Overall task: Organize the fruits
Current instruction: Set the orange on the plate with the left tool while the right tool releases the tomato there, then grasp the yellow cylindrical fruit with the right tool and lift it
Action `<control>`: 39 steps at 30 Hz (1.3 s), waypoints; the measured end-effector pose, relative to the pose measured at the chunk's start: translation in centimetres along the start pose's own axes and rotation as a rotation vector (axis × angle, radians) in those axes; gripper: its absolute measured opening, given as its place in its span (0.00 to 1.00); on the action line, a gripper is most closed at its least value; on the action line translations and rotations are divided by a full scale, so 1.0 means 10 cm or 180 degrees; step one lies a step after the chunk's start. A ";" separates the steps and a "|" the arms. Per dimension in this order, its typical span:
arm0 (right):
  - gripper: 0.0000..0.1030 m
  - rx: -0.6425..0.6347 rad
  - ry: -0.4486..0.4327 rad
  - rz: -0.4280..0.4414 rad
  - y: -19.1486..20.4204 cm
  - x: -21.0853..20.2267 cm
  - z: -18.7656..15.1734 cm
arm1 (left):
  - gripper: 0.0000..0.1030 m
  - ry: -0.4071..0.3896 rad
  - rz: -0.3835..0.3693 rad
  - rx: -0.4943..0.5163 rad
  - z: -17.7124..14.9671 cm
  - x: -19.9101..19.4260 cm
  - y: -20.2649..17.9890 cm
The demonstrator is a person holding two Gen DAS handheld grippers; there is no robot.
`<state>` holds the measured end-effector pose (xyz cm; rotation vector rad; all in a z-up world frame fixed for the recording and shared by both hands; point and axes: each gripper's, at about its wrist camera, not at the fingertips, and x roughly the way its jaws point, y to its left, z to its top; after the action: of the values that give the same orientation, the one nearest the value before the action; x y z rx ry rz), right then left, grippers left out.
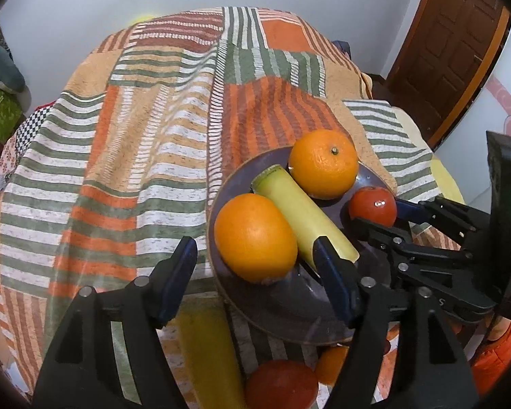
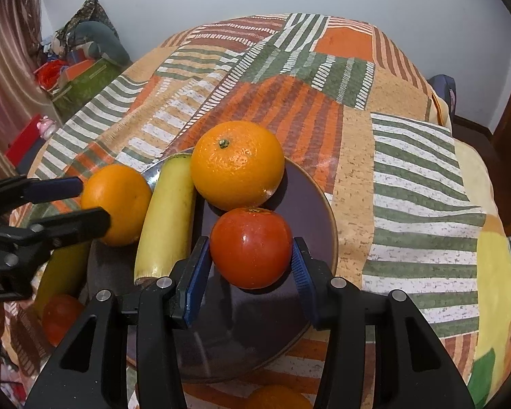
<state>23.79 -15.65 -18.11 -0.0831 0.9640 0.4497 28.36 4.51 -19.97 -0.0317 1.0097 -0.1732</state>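
Setting: a bed or table draped in a striped orange, green and cream cloth (image 1: 126,156), pale wall and a wooden door (image 1: 456,44) beyond. Nearest, off the plate: a yellow banana-like piece (image 1: 207,354), a red fruit (image 1: 281,383) and an orange one (image 1: 332,363) lying on the cloth. Left gripper (image 1: 255,267): jaws spread, no pad pressing; the near orange (image 1: 255,237) lies between them on the plate's left edge, seemingly released. Right gripper (image 2: 252,267): pads flanking the tomato (image 2: 251,248) on both sides, apparently pinching it low over the dark plate (image 2: 315,204). Behind: a cut banana (image 2: 168,216), then the far orange (image 2: 237,165). Risks, judged: the near orange sits at the rim and could roll off if nudged by a withdrawing finger; the tomato, round and glossy, could roll into its neighbours once freed.
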 end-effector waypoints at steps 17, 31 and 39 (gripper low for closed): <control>0.56 -0.0396 -0.0365 0.0146 0.65 -0.55 0.03 | 0.68 -0.0345 0.0242 -0.0237 -0.39 -0.74 0.42; 0.48 -0.0642 0.0165 0.0483 1.40 -0.08 -0.14 | 0.71 -0.0381 0.0280 -0.0410 -1.04 -1.08 0.87; 0.42 -0.0525 0.0435 0.0547 1.51 0.19 -0.13 | 0.71 -0.0294 0.0198 -0.0465 -1.18 -0.98 1.00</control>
<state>17.58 -1.72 -18.40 -0.1828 1.0716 0.6889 14.62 16.59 -19.11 -0.1400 0.9285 -0.0405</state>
